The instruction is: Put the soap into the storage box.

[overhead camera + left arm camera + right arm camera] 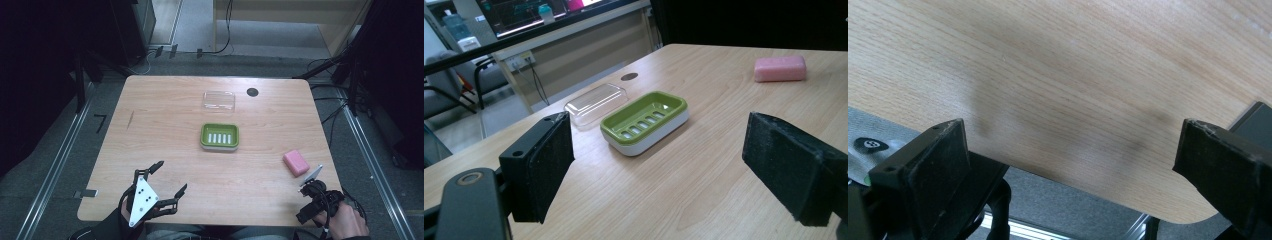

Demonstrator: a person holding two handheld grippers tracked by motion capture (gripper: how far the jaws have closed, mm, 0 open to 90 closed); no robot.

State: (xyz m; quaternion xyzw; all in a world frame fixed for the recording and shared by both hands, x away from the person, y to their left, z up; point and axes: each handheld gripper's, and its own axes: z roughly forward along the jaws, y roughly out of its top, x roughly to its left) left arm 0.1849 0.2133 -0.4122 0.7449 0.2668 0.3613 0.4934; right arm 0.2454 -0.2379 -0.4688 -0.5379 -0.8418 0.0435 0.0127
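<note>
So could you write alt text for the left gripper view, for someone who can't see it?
A green and white plastic soap dish sits on a light wooden table, framed between the left gripper's two black padded jaws, which stand wide open. A clear plastic lid lies just behind the dish, and a pink soap bar farther off.

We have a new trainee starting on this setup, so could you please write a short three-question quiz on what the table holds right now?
1. True or false: the pink soap bar lies inside the green soap dish.
2. Which item sits on the table just beyond the dish, on the far side from the person? A) a clear lid B) a sponge C) a cup
3. Fill in: the jaws of the left gripper stand ____, with nothing between them.

Key:
1. False; the bar lies on the bare wood, to the right of the dish and nearer the right gripper.
2. A, the clear lid.
3. Open.
</note>
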